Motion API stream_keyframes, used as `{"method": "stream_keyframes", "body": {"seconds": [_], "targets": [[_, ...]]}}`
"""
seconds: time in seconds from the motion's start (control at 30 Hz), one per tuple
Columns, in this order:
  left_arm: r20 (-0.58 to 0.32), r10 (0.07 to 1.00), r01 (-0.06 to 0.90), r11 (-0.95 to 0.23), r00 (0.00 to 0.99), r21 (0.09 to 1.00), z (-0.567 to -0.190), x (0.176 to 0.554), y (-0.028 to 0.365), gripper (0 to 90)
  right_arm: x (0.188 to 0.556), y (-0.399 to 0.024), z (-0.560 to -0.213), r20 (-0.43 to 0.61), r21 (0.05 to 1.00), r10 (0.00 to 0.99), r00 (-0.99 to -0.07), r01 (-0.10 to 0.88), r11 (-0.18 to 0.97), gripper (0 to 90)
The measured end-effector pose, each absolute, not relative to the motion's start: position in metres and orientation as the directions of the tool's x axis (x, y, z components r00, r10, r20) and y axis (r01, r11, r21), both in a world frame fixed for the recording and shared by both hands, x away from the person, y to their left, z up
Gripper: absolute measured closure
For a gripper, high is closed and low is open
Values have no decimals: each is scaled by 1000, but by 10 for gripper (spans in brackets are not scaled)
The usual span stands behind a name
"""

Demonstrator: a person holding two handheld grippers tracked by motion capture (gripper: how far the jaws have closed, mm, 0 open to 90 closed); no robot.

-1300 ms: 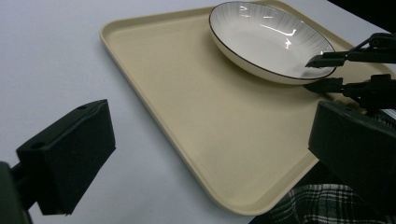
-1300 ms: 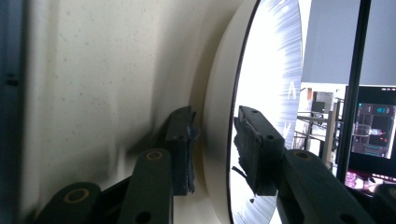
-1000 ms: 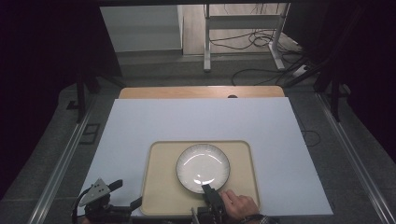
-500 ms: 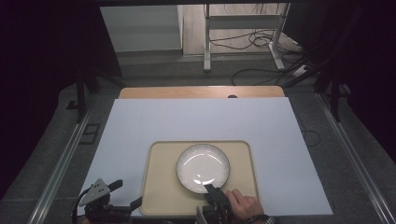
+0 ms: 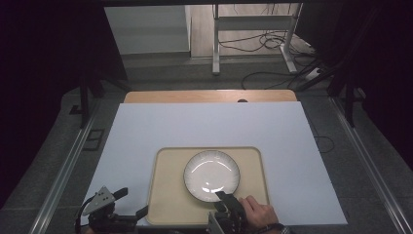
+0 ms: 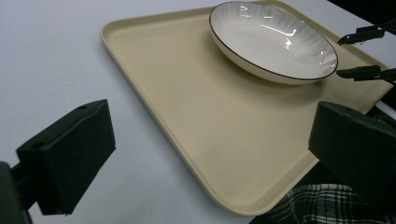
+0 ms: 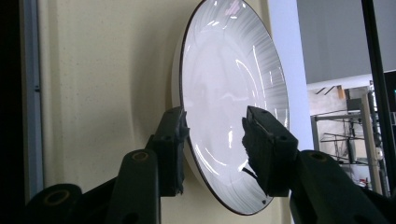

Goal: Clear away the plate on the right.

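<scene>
A white ribbed plate [image 5: 212,175] with a dark rim rests on a beige tray [image 5: 168,195] near the table's front edge. My right gripper [image 5: 221,200] sits at the plate's near rim, held by a hand. In the right gripper view its jaws straddle the rim of the plate [image 7: 224,70]. One jaw lies under the rim and the other stands clear above the plate's inside. These jaws have just been opening, and the right gripper [image 7: 215,126] is open. My left gripper [image 5: 130,202] stands wide open at the tray's front left corner, holding nothing.
The tray [image 6: 187,93] lies on a white sheet [image 5: 209,126] that covers the table. A wooden strip [image 5: 209,96] shows at the table's far edge. Cables and a metal stand leg [image 5: 215,44] lie on the floor beyond the table. The left gripper view shows checked cloth [image 6: 313,207] below the tray.
The right gripper's jaws have spread a little around the plate's near rim. The plate, the tray and the left gripper have stayed where they were.
</scene>
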State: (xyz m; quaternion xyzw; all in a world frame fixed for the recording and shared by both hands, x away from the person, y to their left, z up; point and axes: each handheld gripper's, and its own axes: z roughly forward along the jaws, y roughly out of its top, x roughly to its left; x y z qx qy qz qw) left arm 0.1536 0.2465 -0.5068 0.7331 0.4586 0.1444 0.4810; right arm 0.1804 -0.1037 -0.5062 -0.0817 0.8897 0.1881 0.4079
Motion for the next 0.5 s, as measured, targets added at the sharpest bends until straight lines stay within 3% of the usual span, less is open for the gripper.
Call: {"method": "stream_keyframes", "body": {"seconds": [0.5], "targets": [[-229,812,534,-117,537,837,-507,154,246,3,194,-118,-496,-722,358,119,-682,-221,907,533]]}}
